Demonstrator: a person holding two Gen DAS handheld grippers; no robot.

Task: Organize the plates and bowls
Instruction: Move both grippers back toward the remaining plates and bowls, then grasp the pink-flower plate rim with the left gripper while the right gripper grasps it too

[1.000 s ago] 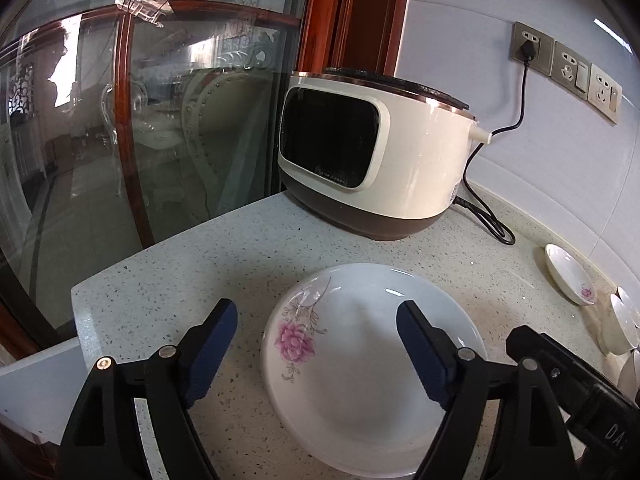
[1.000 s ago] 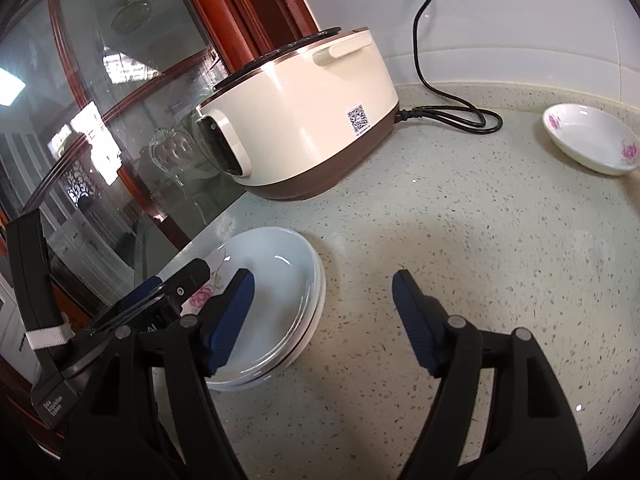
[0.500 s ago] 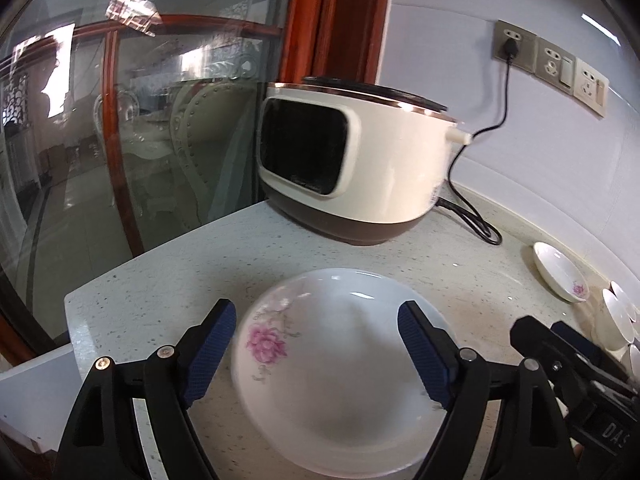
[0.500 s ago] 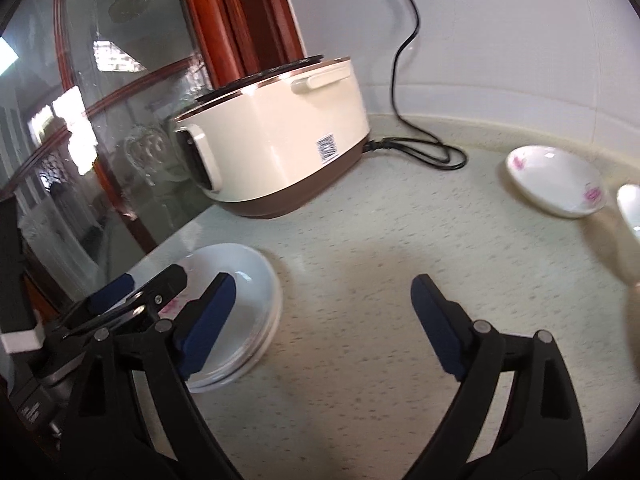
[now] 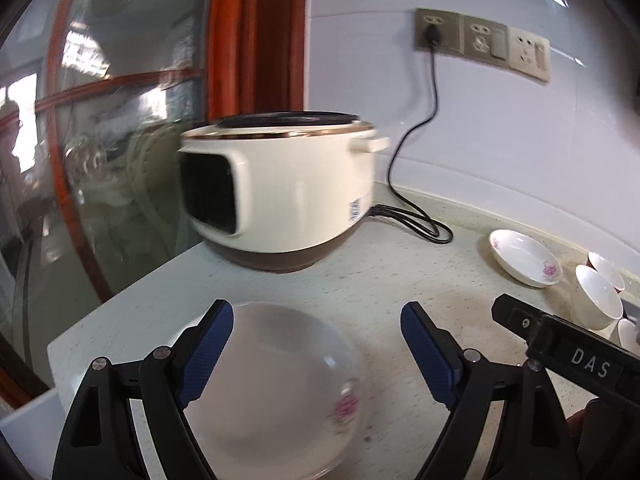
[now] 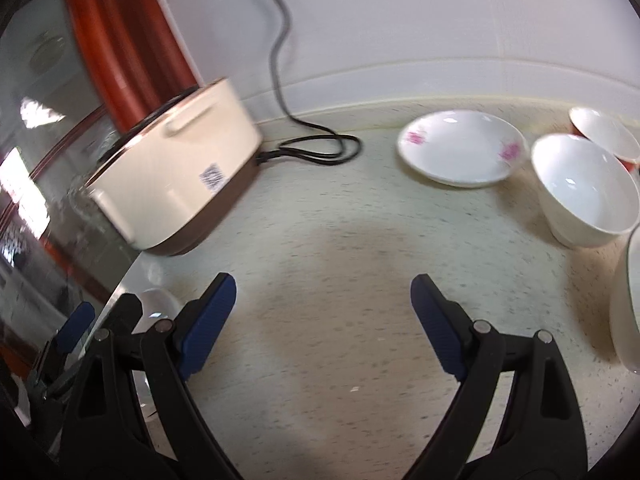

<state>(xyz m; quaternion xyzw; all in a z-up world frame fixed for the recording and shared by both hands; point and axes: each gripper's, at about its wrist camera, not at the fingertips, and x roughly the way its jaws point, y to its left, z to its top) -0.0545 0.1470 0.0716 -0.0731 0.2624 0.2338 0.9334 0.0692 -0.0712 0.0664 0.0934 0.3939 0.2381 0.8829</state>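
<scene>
A stack of white plates with a pink flower (image 5: 276, 384) lies on the counter corner, under and between the fingers of my open left gripper (image 5: 316, 344); a sliver of the stack shows in the right wrist view (image 6: 158, 306). My right gripper (image 6: 324, 320) is open and empty above bare counter. A small white flowered plate (image 6: 460, 146) lies near the back wall, also in the left wrist view (image 5: 524, 254). White bowls (image 6: 584, 188) stand to its right, seen in the left wrist view too (image 5: 596, 296).
A cream rice cooker (image 5: 280, 188) stands at the back left, its black cord (image 5: 416, 224) running to a wall socket (image 5: 432, 32). A glass door with a red-brown frame (image 5: 100, 140) borders the counter's left edge (image 5: 120, 304).
Both grippers have swung to the right. The plate stack has slid left in the views, and the small plate and bowls have come into view. Both stay open.
</scene>
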